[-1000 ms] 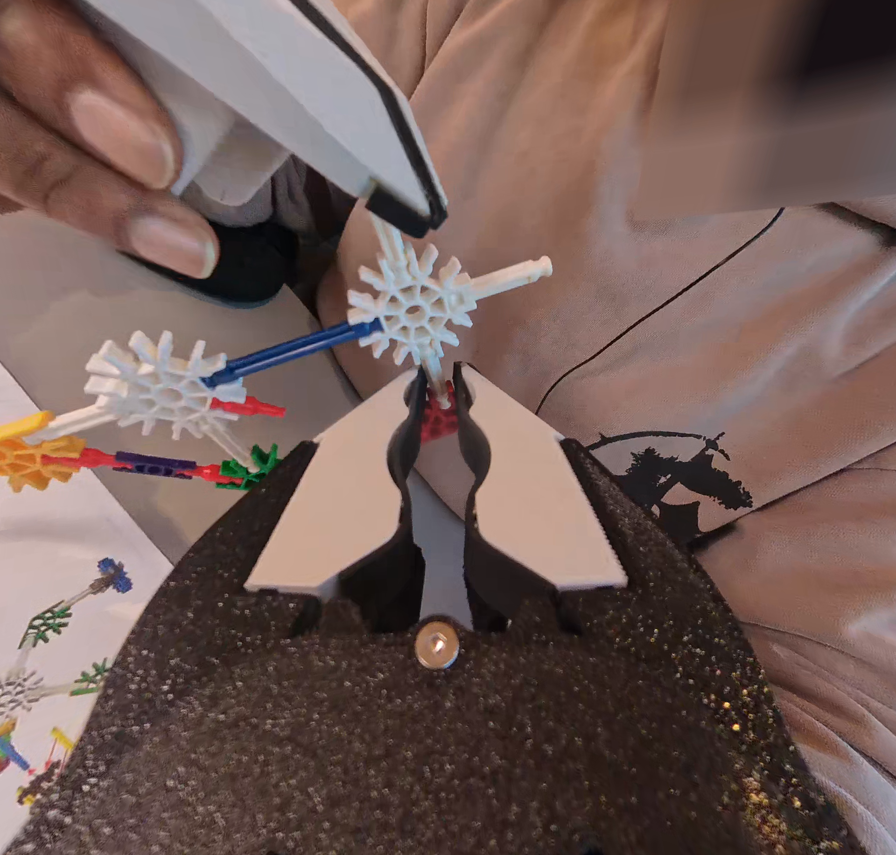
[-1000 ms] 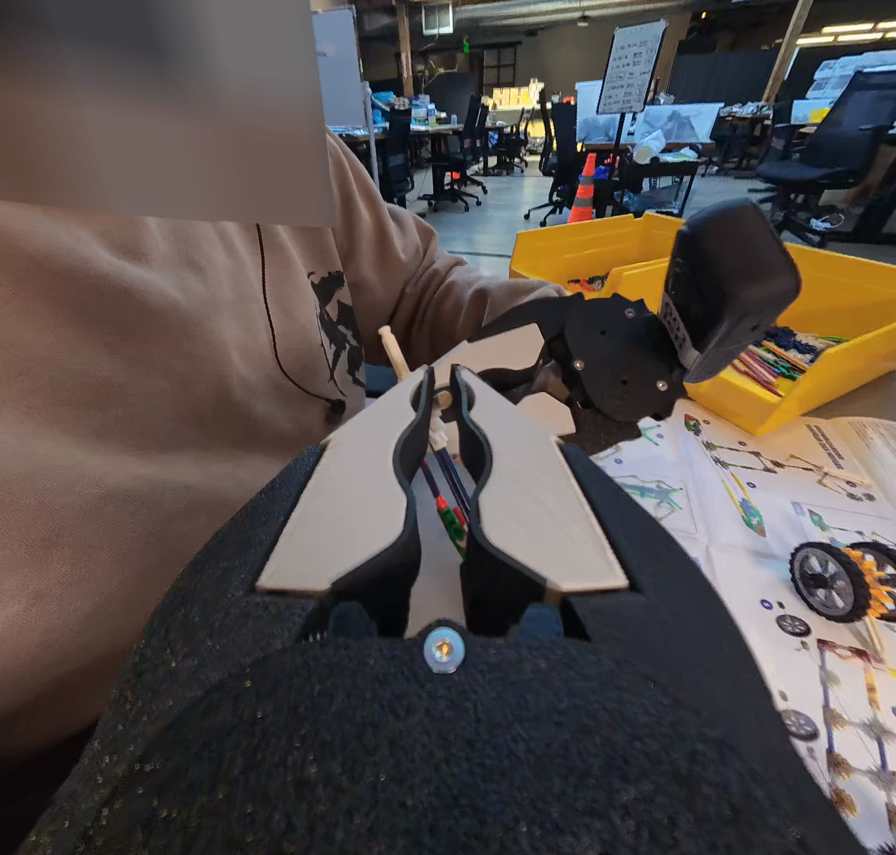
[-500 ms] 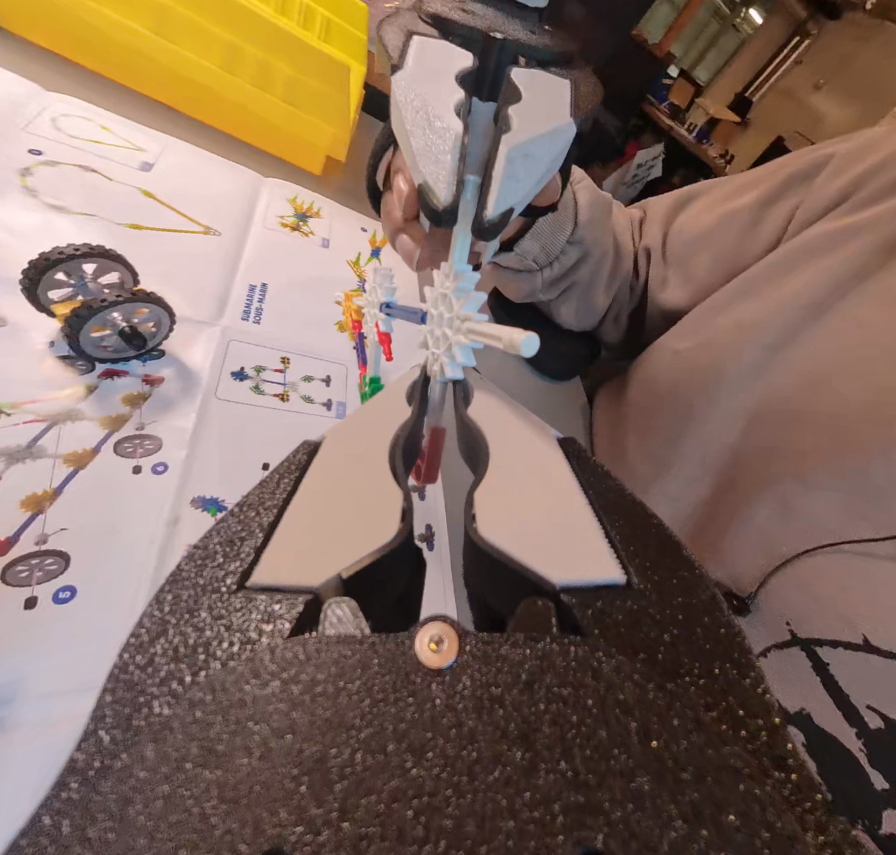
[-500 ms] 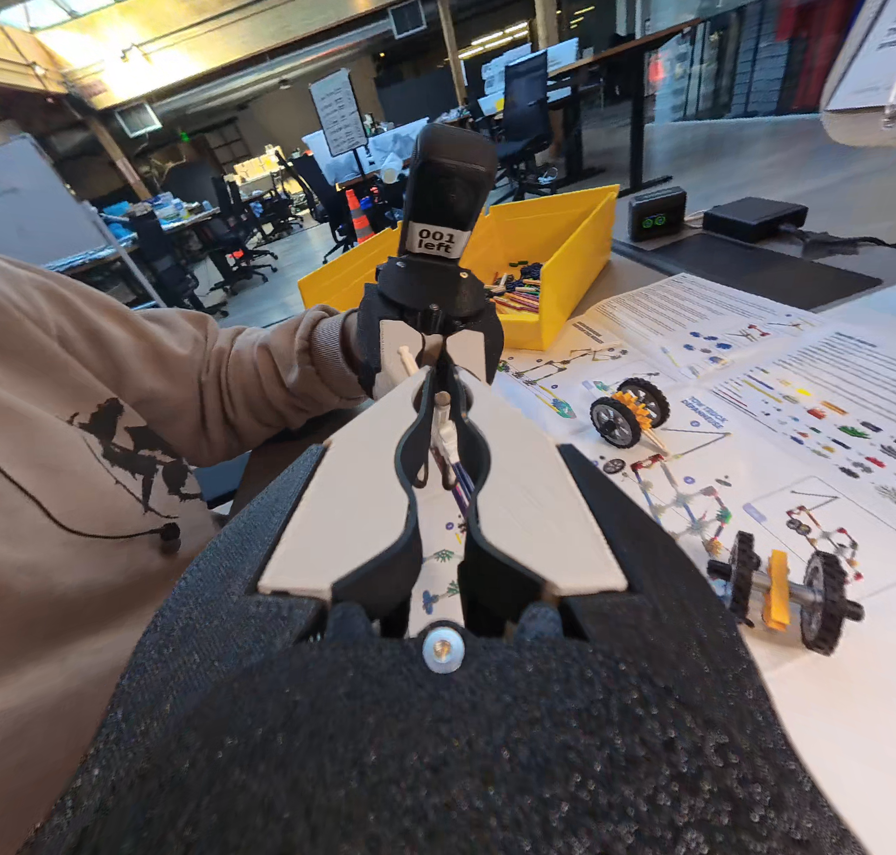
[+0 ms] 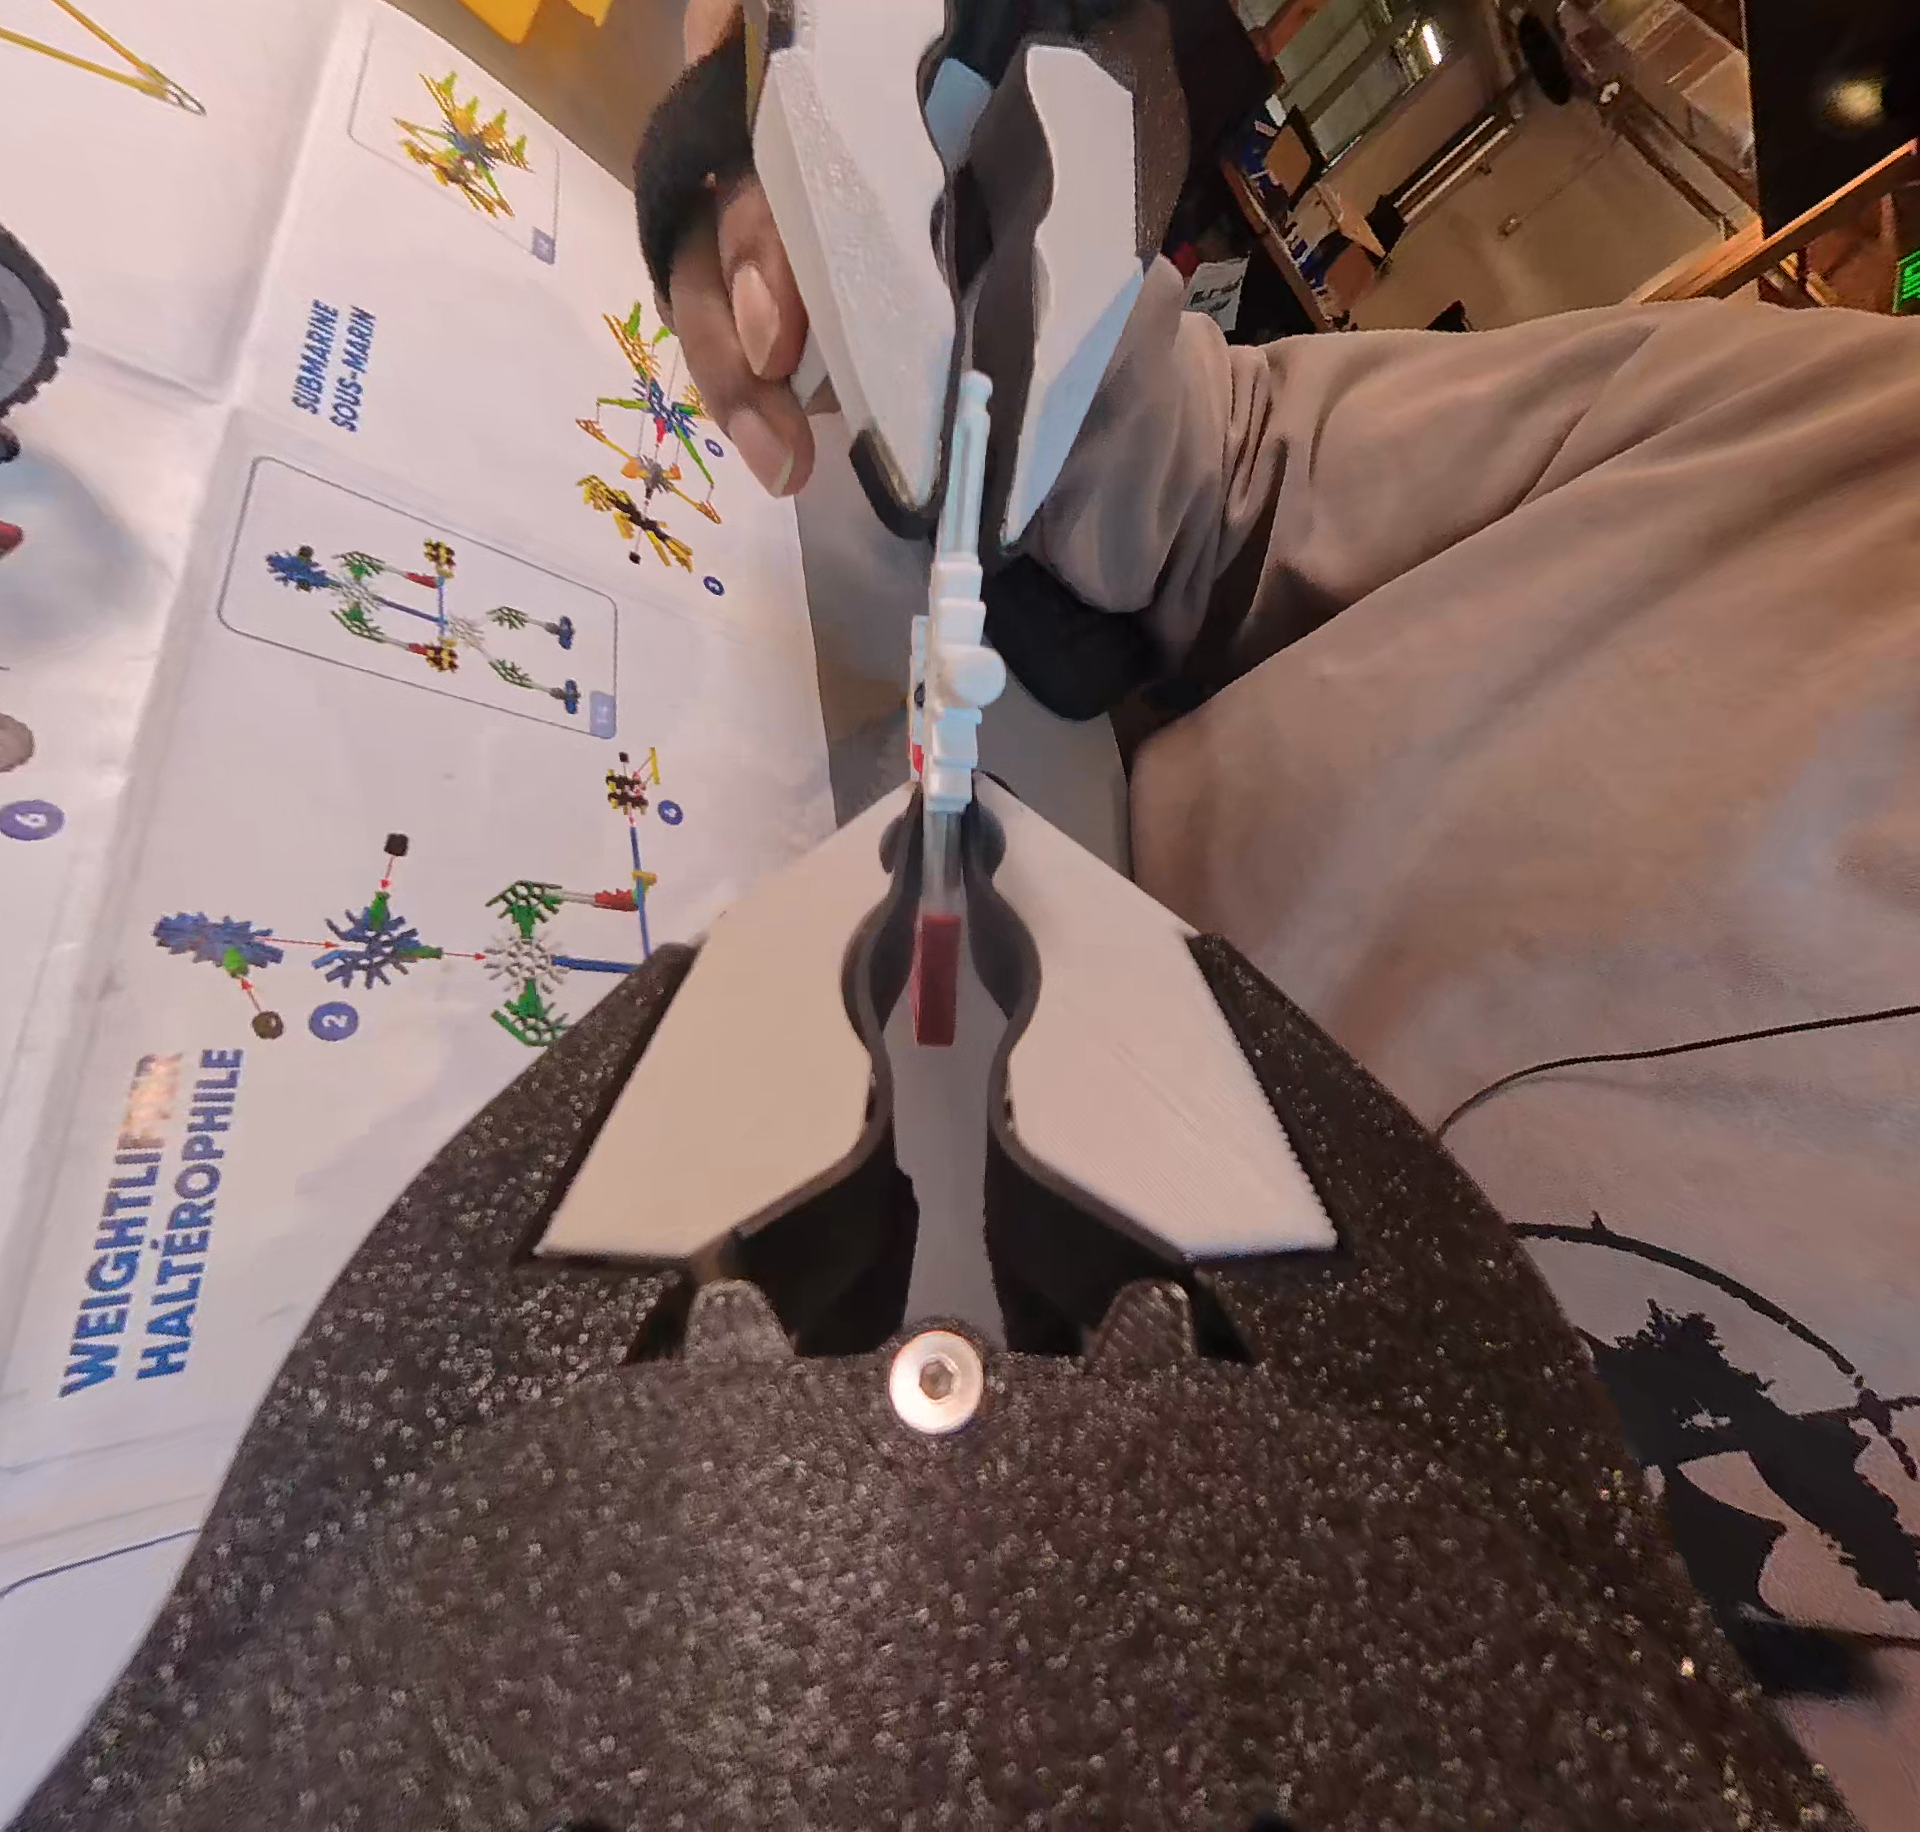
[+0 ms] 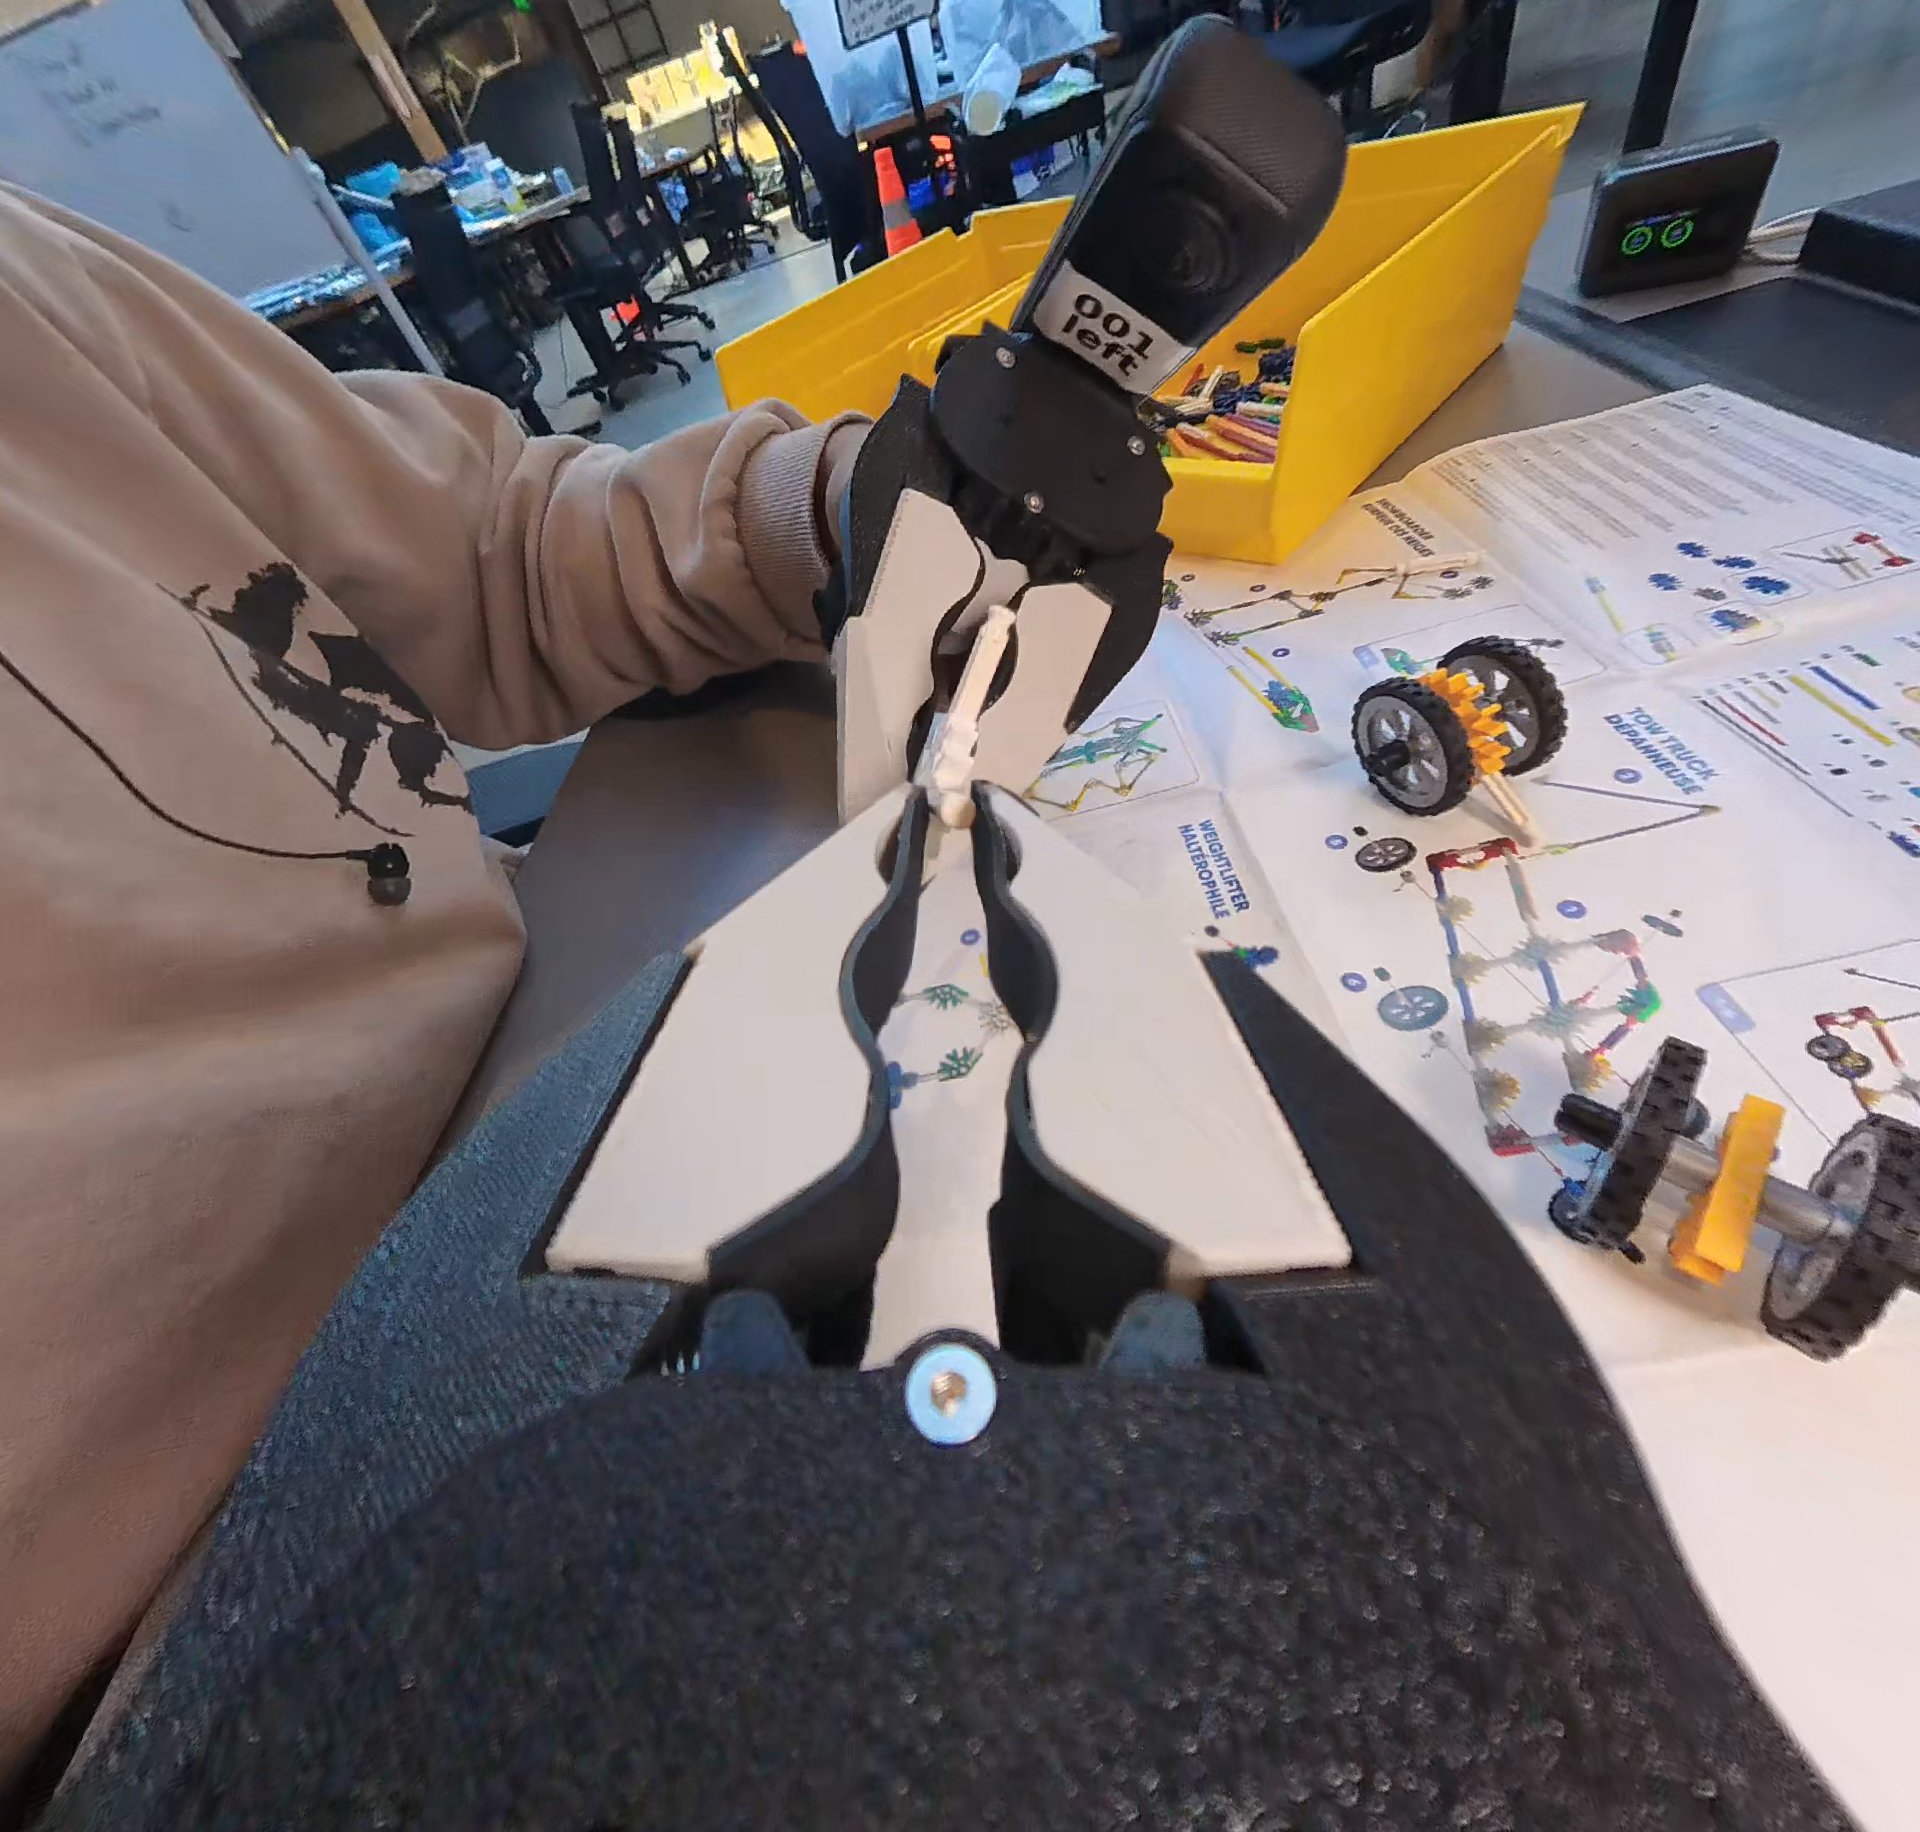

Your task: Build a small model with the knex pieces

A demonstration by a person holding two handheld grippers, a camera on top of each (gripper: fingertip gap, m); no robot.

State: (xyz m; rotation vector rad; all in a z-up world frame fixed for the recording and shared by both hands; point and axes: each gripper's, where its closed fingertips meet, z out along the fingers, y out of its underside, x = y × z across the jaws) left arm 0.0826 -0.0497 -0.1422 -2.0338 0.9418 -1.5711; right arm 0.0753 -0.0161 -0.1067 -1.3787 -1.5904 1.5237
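- The left gripper (image 5: 940, 816) is clamped on a rod with a red end (image 5: 933, 982), which carries a white connector (image 5: 956, 686) seen edge-on just past the tips.
- A white rod (image 5: 966, 463) rises from the connector into the right gripper (image 5: 961, 525); whether those jaws pinch it or only flank it cannot be told.
- Below lies an instruction sheet (image 6: 1621, 577) with a wheel pair (image 6: 1455, 733) on it.
- Farther off stands a yellow bin (image 6: 1403, 328) of parts.
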